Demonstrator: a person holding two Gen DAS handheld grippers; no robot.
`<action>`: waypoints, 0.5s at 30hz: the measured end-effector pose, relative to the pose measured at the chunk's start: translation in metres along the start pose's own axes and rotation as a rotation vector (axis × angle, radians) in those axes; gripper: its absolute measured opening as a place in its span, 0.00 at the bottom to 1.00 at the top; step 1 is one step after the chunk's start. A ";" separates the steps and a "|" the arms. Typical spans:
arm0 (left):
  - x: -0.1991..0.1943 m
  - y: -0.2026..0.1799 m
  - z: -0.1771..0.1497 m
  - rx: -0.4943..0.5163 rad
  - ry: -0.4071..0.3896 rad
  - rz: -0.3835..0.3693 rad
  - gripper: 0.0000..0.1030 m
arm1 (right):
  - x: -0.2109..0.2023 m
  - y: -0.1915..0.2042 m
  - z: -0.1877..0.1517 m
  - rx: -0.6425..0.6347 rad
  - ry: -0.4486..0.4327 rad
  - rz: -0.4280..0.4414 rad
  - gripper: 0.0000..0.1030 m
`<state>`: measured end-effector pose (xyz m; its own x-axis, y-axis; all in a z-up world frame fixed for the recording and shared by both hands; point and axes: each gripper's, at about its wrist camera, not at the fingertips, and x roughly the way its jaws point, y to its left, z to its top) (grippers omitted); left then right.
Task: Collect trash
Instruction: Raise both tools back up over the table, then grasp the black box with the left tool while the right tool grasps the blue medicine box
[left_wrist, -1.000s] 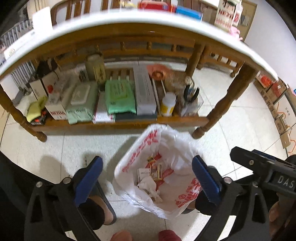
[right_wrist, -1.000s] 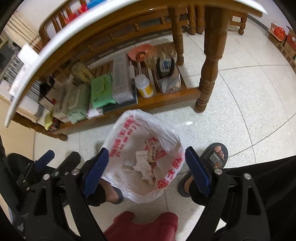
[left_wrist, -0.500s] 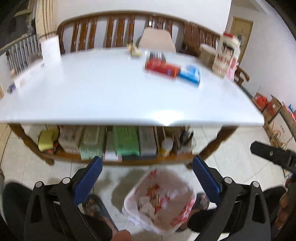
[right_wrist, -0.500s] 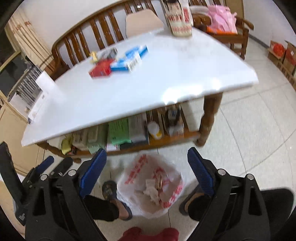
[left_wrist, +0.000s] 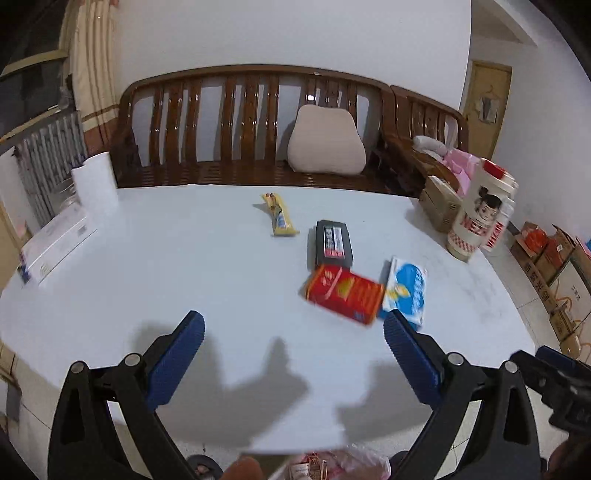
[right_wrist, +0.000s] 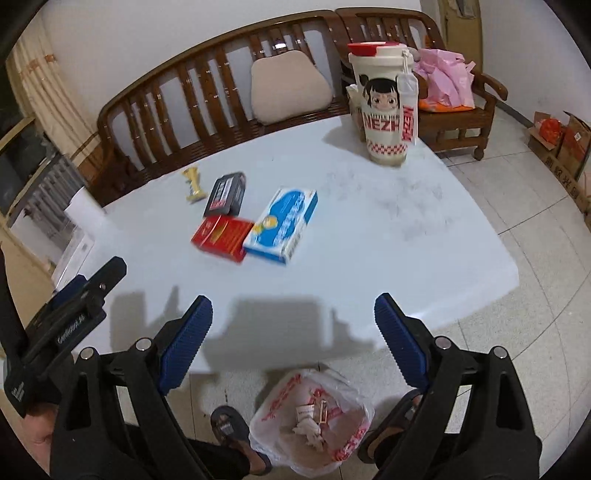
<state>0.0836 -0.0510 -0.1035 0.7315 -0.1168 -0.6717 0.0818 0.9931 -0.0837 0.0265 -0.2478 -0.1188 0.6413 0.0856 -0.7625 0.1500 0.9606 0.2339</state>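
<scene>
On the white table lie a red box, a blue and white box, a black box and a yellow wrapper. They also show in the right wrist view: red box, blue and white box, black box, yellow wrapper. My left gripper is open and empty above the table's near edge. My right gripper is open and empty. A white trash bag with scraps stands on the floor below, between the person's feet.
A tall cartoon-printed cup stands at the table's far right corner. A wooden bench with a beige cushion runs behind the table. A white box sits at the left edge. Cardboard boxes line the right wall.
Both grippers have risen from the trash bag under the table to above the tabletop. The view now shows the boxes on the table. Both stay open and empty.
</scene>
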 end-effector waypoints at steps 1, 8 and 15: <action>0.007 0.000 0.009 -0.001 0.008 0.001 0.92 | 0.003 0.003 0.007 -0.004 0.001 -0.007 0.85; 0.064 -0.011 0.052 0.041 0.075 -0.003 0.92 | 0.037 0.014 0.049 -0.001 0.026 -0.066 0.85; 0.123 -0.024 0.076 0.074 0.146 0.014 0.92 | 0.089 0.010 0.076 0.072 0.091 -0.133 0.85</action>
<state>0.2231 -0.0884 -0.1278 0.6274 -0.0969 -0.7726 0.1255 0.9918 -0.0225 0.1419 -0.2509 -0.1386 0.5417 -0.0139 -0.8405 0.2841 0.9441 0.1674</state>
